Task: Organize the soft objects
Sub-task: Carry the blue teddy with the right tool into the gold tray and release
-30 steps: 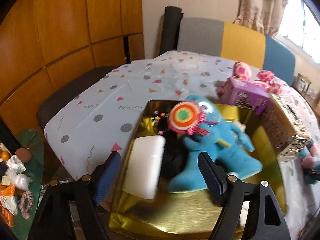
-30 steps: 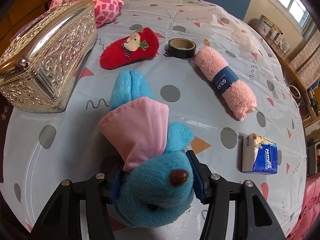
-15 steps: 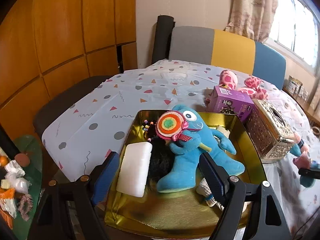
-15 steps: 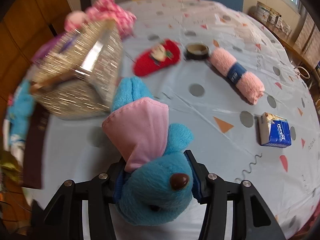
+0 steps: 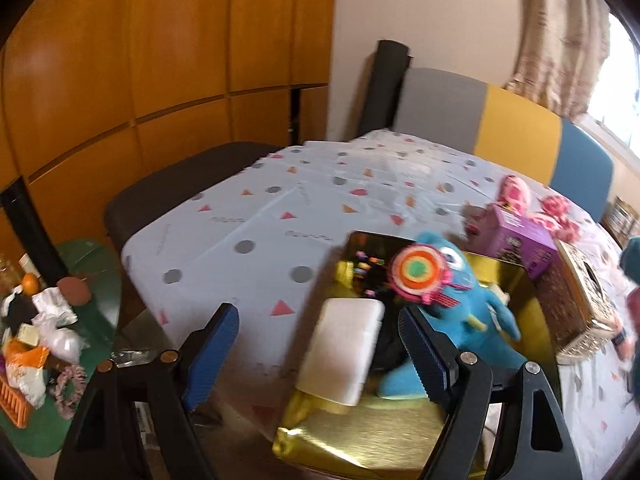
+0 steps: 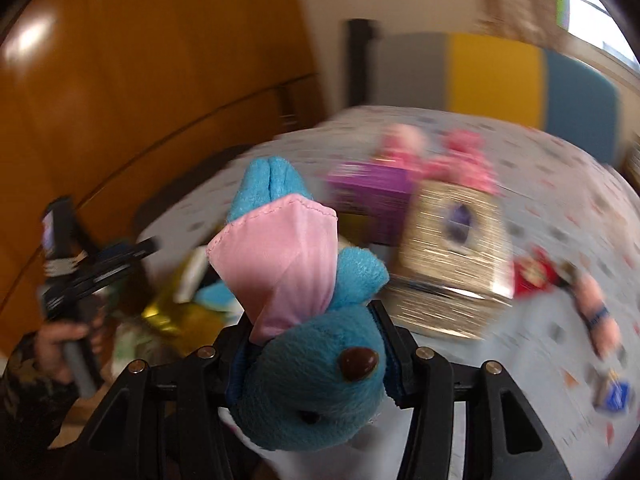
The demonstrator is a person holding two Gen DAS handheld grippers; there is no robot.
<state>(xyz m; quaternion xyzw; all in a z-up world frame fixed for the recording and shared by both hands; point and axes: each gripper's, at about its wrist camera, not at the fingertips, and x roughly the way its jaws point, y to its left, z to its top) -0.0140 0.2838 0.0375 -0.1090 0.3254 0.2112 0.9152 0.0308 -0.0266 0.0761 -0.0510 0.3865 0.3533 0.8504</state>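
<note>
My right gripper [image 6: 312,344] is shut on a blue plush toy with a pink cape [image 6: 308,360] and holds it in the air above the table's near edge. My left gripper [image 5: 316,352] is open and empty, off the near left corner of the table. A gold tray [image 5: 372,436] lies in front of it. In the tray are a blue plush with a striped lollipop [image 5: 460,308] and a white pad [image 5: 344,348]. The tray shows blurred in the right wrist view [image 6: 168,316]. The left gripper [image 6: 92,268] shows there at far left.
A gold embossed box [image 5: 580,304] and a purple box [image 5: 516,240] stand right of the tray, with a pink plush [image 5: 552,208] behind. A red soft toy [image 6: 532,276] and a pink rolled towel [image 6: 596,316] lie on the table. A dark chair [image 5: 180,188] stands at the left edge.
My right gripper has lifted the blue plush and swung left toward the gold tray; its view is blurred. My left gripper has shifted left, so the tray now sits under its right finger.
</note>
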